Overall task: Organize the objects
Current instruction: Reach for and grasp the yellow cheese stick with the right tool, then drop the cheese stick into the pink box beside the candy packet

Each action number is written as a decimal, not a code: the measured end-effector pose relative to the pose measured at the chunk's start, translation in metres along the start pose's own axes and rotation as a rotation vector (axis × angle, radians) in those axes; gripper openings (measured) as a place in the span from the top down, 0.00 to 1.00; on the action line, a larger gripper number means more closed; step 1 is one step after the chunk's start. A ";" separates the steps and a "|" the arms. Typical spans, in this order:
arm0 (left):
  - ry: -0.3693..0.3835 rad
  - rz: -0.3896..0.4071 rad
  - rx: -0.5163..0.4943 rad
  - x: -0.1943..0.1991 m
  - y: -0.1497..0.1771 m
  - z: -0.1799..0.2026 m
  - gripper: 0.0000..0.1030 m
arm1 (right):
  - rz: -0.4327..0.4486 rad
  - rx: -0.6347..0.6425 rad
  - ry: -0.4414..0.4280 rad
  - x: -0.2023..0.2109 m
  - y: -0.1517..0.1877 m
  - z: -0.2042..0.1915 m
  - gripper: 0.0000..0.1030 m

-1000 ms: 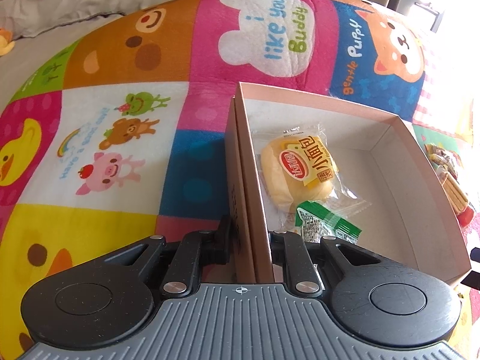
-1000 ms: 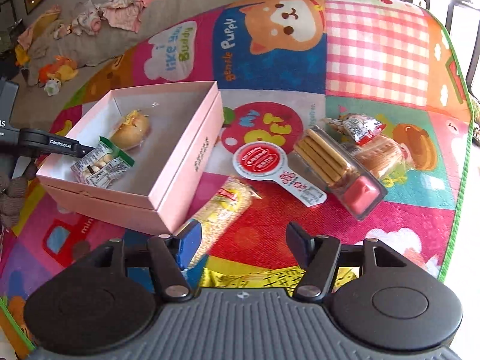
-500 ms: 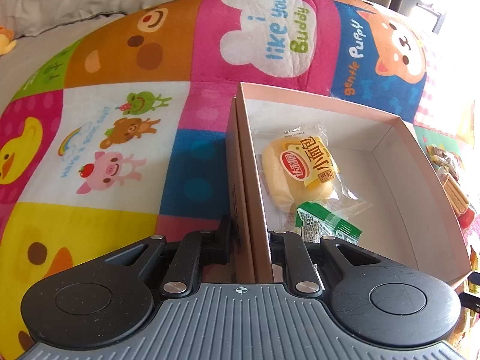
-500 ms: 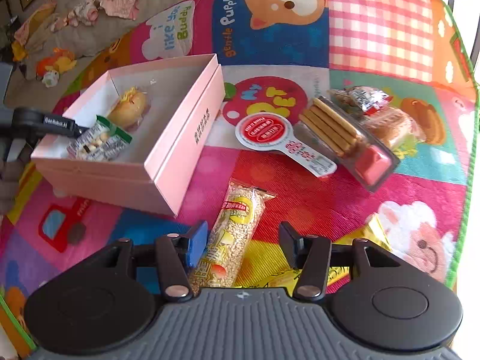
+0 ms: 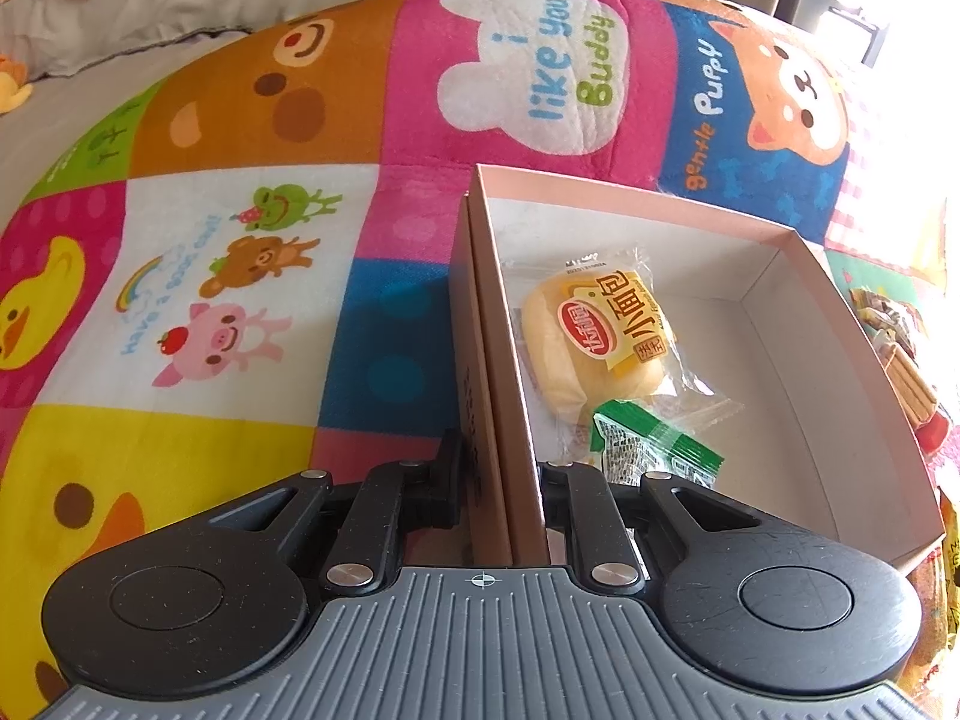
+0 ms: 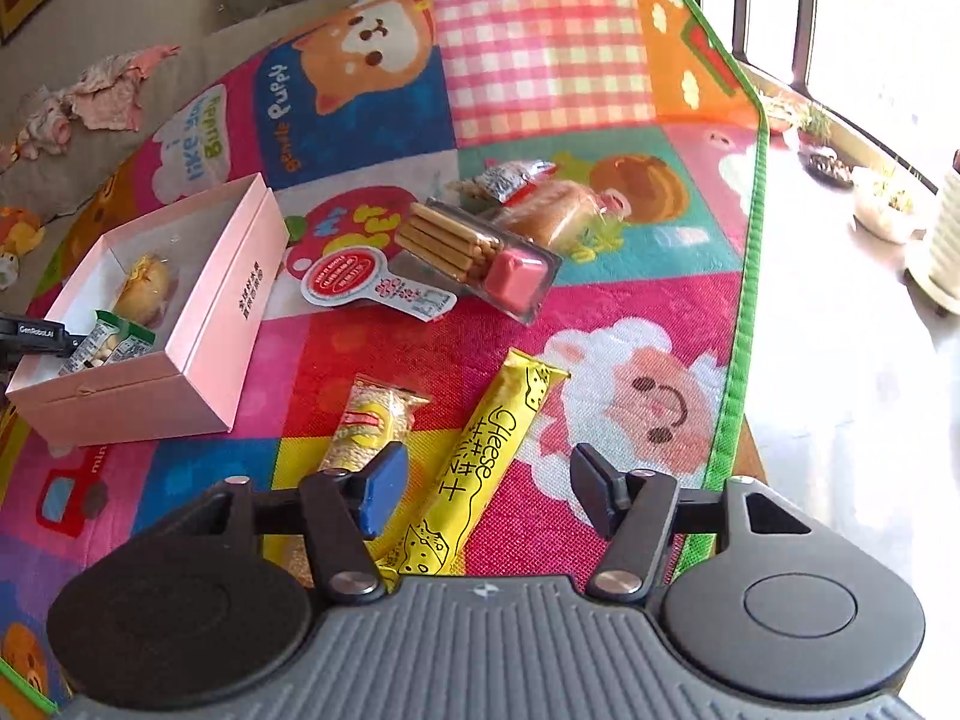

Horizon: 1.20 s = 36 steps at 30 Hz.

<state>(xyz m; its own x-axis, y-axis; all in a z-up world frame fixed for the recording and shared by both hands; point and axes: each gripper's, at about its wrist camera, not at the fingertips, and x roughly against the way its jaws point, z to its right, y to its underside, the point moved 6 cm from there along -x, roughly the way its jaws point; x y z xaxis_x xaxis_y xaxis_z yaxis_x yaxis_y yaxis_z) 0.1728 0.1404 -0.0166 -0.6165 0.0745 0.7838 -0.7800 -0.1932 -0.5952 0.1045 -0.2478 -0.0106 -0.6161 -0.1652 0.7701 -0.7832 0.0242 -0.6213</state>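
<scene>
Colourful patchwork cartoon play mat on floor. Left gripper jaws clamped on near wall of open pink cardboard box. Right gripper jaws apart, just been opening, straddling yellow "Cheese" stick wrapper lying between them, untouched.

- The right gripper has moved to the right over the mat, away from the pink box.
- The yellow cheese stick now lies between its fingers; half a second ago the grain bar lay there.
- Its jaws closed a little, then opened a little again, and they do not touch the stick.
- It has also rolled a little.
</scene>
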 end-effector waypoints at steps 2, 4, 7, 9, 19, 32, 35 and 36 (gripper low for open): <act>-0.003 -0.006 -0.002 0.000 0.000 0.000 0.83 | -0.013 -0.019 -0.008 -0.012 -0.001 0.000 0.47; -0.003 -0.011 -0.009 0.000 0.000 0.000 0.83 | -0.027 -0.019 0.007 -0.023 0.000 -0.002 0.48; -0.005 -0.013 -0.027 0.001 0.001 0.001 0.83 | -0.019 0.071 0.053 -0.025 0.000 -0.012 0.60; -0.005 -0.014 -0.024 0.001 0.002 0.001 0.83 | -0.035 0.119 0.054 -0.023 0.003 -0.016 0.72; 0.002 -0.010 -0.018 0.002 0.003 0.002 0.82 | -0.050 0.209 0.009 0.037 0.009 -0.029 0.79; 0.021 -0.008 -0.020 0.002 0.006 0.012 0.82 | 0.032 0.306 -0.305 0.079 -0.036 -0.149 0.79; 0.021 -0.006 -0.021 0.002 0.006 0.012 0.82 | 0.080 0.289 -0.311 0.056 -0.065 -0.176 0.79; 0.022 -0.005 -0.019 0.002 0.006 0.013 0.82 | 0.089 0.275 -0.309 0.048 -0.072 -0.182 0.79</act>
<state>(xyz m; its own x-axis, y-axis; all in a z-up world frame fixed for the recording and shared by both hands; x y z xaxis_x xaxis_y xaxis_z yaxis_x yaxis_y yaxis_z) 0.1680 0.1269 -0.0168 -0.6144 0.0967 0.7830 -0.7850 -0.1740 -0.5945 0.1157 -0.0781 0.0973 -0.5935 -0.4628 0.6585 -0.6508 -0.2053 -0.7309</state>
